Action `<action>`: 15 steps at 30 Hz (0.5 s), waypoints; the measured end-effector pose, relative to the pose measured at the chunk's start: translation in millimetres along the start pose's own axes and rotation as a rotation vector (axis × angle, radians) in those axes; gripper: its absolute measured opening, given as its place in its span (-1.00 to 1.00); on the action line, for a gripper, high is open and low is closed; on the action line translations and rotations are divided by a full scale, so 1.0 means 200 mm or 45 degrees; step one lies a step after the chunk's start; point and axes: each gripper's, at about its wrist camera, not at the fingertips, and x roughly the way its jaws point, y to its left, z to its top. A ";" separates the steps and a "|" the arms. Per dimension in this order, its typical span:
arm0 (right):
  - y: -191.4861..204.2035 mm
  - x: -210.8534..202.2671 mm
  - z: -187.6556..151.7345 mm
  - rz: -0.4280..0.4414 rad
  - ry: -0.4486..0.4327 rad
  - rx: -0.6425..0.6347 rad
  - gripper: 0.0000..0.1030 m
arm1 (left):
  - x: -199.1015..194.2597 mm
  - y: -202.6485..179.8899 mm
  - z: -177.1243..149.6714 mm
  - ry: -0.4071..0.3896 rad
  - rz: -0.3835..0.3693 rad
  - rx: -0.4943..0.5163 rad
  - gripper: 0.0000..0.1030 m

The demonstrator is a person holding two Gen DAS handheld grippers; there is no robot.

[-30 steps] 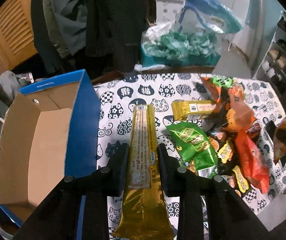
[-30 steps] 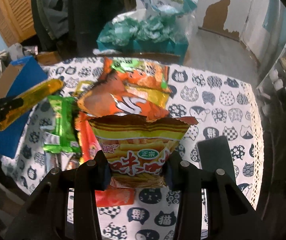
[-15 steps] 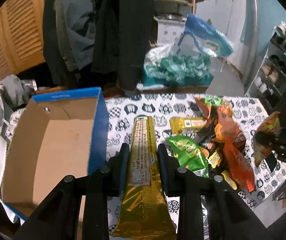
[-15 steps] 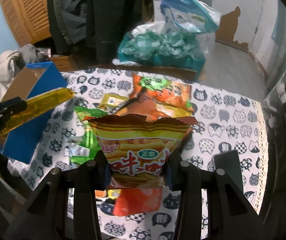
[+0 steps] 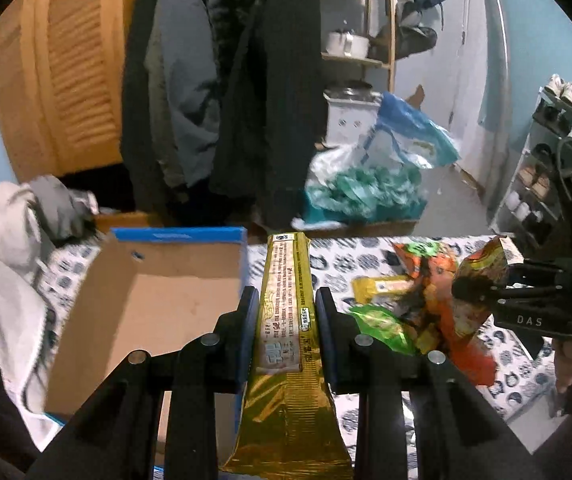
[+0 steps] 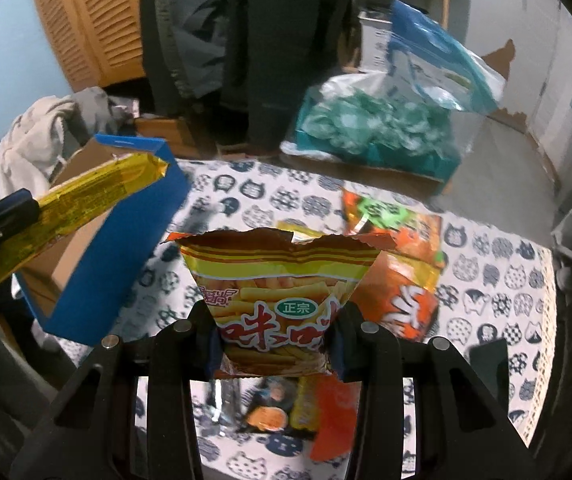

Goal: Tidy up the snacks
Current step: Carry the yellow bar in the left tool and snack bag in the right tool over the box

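"DAS" on right tongs (image 5: 482,292), "正宗" on chip bag (image 6: 282,292)

Both grippers are higher above the cat-print tablecloth (image 6: 498,264); the long gold foil packet (image 5: 286,312) now hangs beside the blue cardboard box (image 5: 174,236).

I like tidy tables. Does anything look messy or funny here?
Yes. The snack packets lie in a jumbled heap on the cat-print tablecloth, some overlapping, while the blue cardboard box beside them looks empty.
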 end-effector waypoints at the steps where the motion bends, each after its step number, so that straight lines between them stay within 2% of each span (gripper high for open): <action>1: 0.02 0.01 0.01 0.005 0.001 -0.008 -0.22 | -0.01 0.01 0.00 -0.009 0.005 -0.004 -0.44; 15: 0.44 0.14 0.19 0.131 0.024 -0.116 -0.22 | -0.01 0.33 -0.05 0.002 0.068 -0.172 -0.44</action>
